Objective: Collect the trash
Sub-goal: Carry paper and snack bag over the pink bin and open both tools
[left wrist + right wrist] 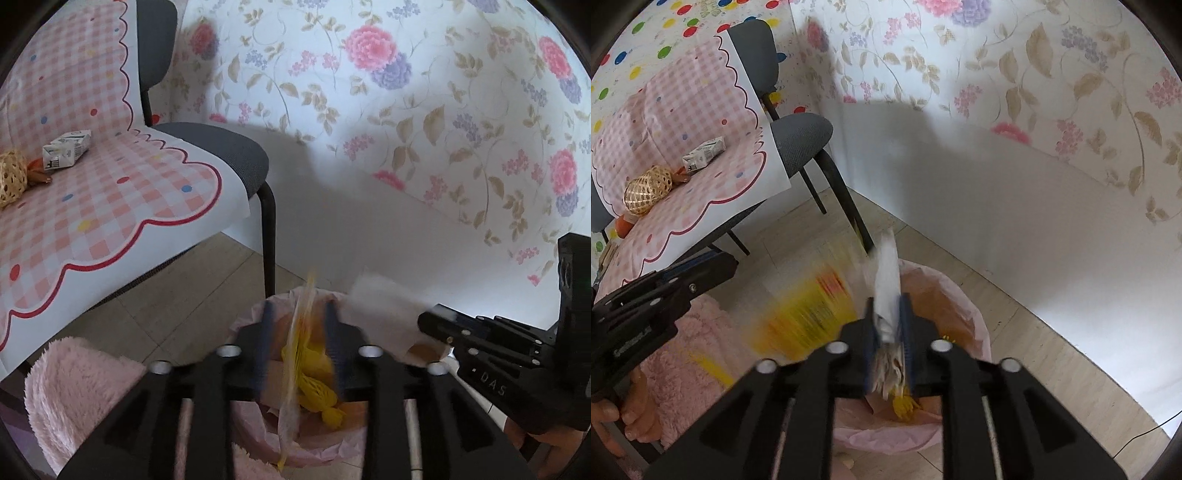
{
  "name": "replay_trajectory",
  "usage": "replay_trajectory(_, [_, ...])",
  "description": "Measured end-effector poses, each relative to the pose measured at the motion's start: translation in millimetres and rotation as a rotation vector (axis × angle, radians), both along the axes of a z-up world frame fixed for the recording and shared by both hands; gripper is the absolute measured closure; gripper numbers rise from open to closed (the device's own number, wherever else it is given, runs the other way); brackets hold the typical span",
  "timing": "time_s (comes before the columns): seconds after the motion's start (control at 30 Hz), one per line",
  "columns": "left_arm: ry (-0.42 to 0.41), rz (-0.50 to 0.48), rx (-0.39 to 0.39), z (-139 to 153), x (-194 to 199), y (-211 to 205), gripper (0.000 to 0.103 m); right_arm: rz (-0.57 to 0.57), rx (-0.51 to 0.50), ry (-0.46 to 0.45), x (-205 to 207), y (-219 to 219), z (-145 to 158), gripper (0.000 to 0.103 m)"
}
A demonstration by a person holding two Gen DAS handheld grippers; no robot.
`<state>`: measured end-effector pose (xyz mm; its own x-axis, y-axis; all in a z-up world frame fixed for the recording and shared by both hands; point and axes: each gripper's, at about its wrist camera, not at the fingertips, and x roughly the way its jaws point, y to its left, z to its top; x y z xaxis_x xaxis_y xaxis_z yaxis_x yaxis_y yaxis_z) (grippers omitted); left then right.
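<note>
A pink-lined trash bin [255,314] [964,295] stands on the floor below both grippers, with yellow trash [314,391] inside. My left gripper [299,325] is open above the bin; a yellow plastic wrapper [295,369] hangs blurred between its fingers, apparently falling. The wrapper shows as a yellow blur in the right wrist view [809,314]. My right gripper [890,314] is shut on a white crumpled paper [888,280] over the bin; the paper also shows in the left wrist view [384,314]. A milk carton [66,149] [703,153] lies on the chair.
A grey chair [221,147] [798,140] with a pink checked mat stands left, holding a woven ball [11,177] [646,188] and orange scraps. A pink fluffy rug [81,391] lies by the bin. A floral wall [406,110] is behind.
</note>
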<state>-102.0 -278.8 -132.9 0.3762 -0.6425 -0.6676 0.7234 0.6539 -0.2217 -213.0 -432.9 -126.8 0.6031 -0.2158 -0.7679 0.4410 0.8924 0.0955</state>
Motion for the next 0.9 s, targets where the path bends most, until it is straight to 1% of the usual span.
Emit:
replay_trajectory(0.03, [0.001, 0.003, -0.006, 1, 1, 1, 0.062, -0.001, 0.003, -0.004, 0, 0, 0, 0.074])
replay_trajectory(0.07, [0.003, 0.008, -0.012, 2, 3, 2, 0.061, -0.002, 0.003, -0.006, 1, 0, 1, 0.072])
replay_trajectory(0.1, [0.005, 0.015, -0.019, 4, 4, 5, 0.061, -0.001, 0.001, -0.007, 2, 0, 1, 0.067])
replay_trajectory(0.13, [0.006, 0.020, -0.024, 6, 5, 7, 0.061, 0.000, 0.001, -0.010, 2, 0, 2, 0.066])
replay_trajectory(0.2, [-0.004, 0.035, -0.049, 14, 7, 15, 0.060, -0.002, -0.010, -0.024, 2, 1, 8, 0.066])
replay_trajectory(0.3, [-0.042, 0.059, -0.065, 26, 7, 28, 0.057, -0.013, -0.031, -0.057, -1, -1, 22, 0.066])
replay_trajectory(0.37, [-0.065, 0.076, -0.061, 32, 7, 35, 0.055, -0.016, -0.048, -0.078, -2, -1, 32, 0.066])
replay_trajectory(0.5, [-0.093, 0.116, -0.069, 43, 10, 54, 0.055, -0.001, -0.081, -0.133, -2, 7, 55, 0.066])
replay_trajectory(0.63, [-0.105, 0.157, -0.072, 52, 17, 72, 0.055, 0.038, -0.104, -0.175, 6, 20, 76, 0.066])
replay_trajectory(0.7, [-0.111, 0.183, -0.079, 56, 21, 83, 0.052, 0.064, -0.114, -0.197, 12, 27, 86, 0.066])
replay_trajectory(0.73, [-0.114, 0.200, -0.082, 59, 24, 89, 0.048, 0.075, -0.119, -0.207, 15, 30, 90, 0.066])
replay_trajectory(0.9, [-0.131, 0.277, -0.077, 67, 35, 118, 0.045, 0.147, -0.127, -0.246, 34, 51, 108, 0.066])
